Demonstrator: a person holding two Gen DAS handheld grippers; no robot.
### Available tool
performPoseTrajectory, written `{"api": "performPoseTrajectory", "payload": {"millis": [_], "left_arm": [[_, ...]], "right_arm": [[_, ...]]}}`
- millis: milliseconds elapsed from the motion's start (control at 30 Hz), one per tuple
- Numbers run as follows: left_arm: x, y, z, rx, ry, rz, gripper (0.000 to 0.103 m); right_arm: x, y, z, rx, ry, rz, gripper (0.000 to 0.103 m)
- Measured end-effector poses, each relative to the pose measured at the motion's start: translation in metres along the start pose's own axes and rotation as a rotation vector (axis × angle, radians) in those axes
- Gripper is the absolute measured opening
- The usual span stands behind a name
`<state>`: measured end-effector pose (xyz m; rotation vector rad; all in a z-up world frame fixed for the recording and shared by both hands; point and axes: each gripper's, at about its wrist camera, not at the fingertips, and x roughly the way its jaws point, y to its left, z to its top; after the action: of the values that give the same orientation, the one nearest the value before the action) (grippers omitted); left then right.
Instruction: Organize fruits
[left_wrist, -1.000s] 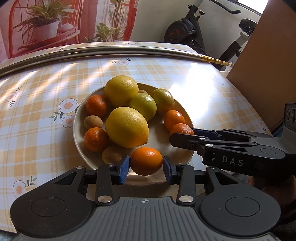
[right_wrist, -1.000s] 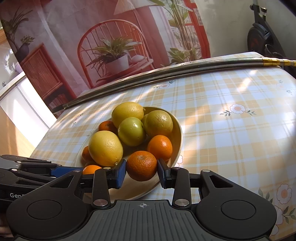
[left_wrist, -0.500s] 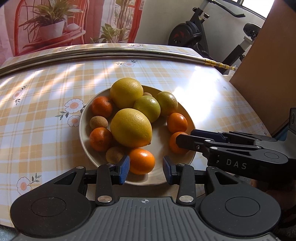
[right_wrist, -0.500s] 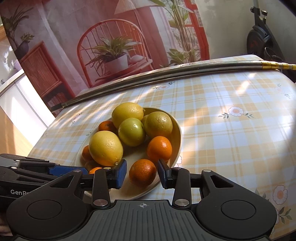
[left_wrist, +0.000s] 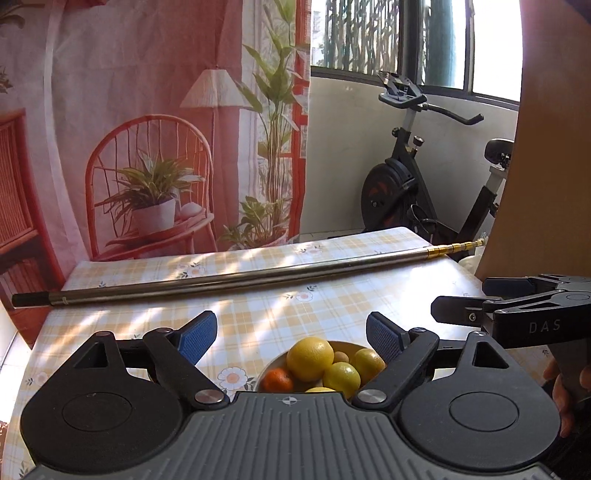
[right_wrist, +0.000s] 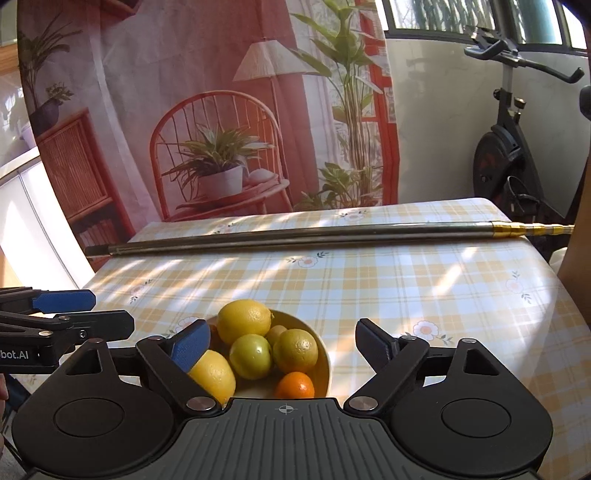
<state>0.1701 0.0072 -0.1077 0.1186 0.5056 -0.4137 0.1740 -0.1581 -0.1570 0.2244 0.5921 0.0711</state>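
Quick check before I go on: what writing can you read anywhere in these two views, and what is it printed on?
"DAS": white letters on the side of the right gripper, seen from the left wrist view.
"bot.AI": on the side of the left gripper, seen from the right wrist view; its start is cut off by the picture edge.
Nothing else is readable.

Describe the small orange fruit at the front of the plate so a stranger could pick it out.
Find the checked table with a long metal pole across its far side. Nearer is a plate piled with citrus. The mandarin sits at its near rim: the smallest fruit showing there, deep orange beside yellow and green neighbours.
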Motion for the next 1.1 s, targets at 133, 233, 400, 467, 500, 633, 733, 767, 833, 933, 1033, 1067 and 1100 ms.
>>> {"api": "performPoseTrajectory", "payload": {"millis": [133,233,400,467,500,633,733,767,833,933,1033,1067,1100], "left_arm": [[-0.037,0.007,0.033,-0.040,-0.087,-0.021,0.095],[-0.067,0.003,0.049,-0.021,-0.163,-0.019,0.100],[-0.111,-0.014,0.065,0.040,-0.255,0.040,0.103],[-0.129,-0.017,0.068,0.029,-0.289,0.034,0.103],[-0.134,-0.019,0.069,0.025,-0.297,0.029,0.103],[-0.159,-0.030,0.072,0.048,-0.334,0.049,0.103],[-0.172,-0.036,0.072,0.062,-0.349,0.085,0.103],[-0.176,-0.037,0.072,0.061,-0.348,0.086,0.103],[-0.180,-0.037,0.073,0.057,-0.349,0.083,0.103],[-0.185,-0.039,0.072,0.066,-0.345,0.084,0.103],[-0.184,-0.039,0.067,0.077,-0.340,0.080,0.103],[-0.184,-0.039,0.066,0.078,-0.340,0.075,0.103],[-0.184,-0.040,0.066,0.079,-0.339,0.069,0.103]], "right_arm": [[-0.035,0.004,0.034,0.013,-0.099,-0.034,0.103],[-0.059,0.008,0.057,0.032,-0.142,-0.026,0.103],[-0.100,0.017,0.080,0.058,-0.200,0.007,0.103],[-0.114,0.020,0.086,0.064,-0.213,0.008,0.103],[-0.121,0.023,0.088,0.067,-0.217,0.002,0.103],[-0.144,0.029,0.095,0.073,-0.242,0.007,0.103],[-0.163,0.036,0.097,0.049,-0.271,0.006,0.103],[-0.168,0.038,0.098,0.041,-0.276,0.010,0.103],[-0.179,0.042,0.097,0.028,-0.285,0.024,0.103],[-0.191,0.050,0.098,0.005,-0.299,0.025,0.103],[-0.201,0.059,0.098,-0.030,-0.312,0.004,0.103],[-0.204,0.061,0.097,-0.040,-0.315,-0.003,0.103],[-0.206,0.064,0.098,-0.049,-0.318,-0.007,0.103]]}}
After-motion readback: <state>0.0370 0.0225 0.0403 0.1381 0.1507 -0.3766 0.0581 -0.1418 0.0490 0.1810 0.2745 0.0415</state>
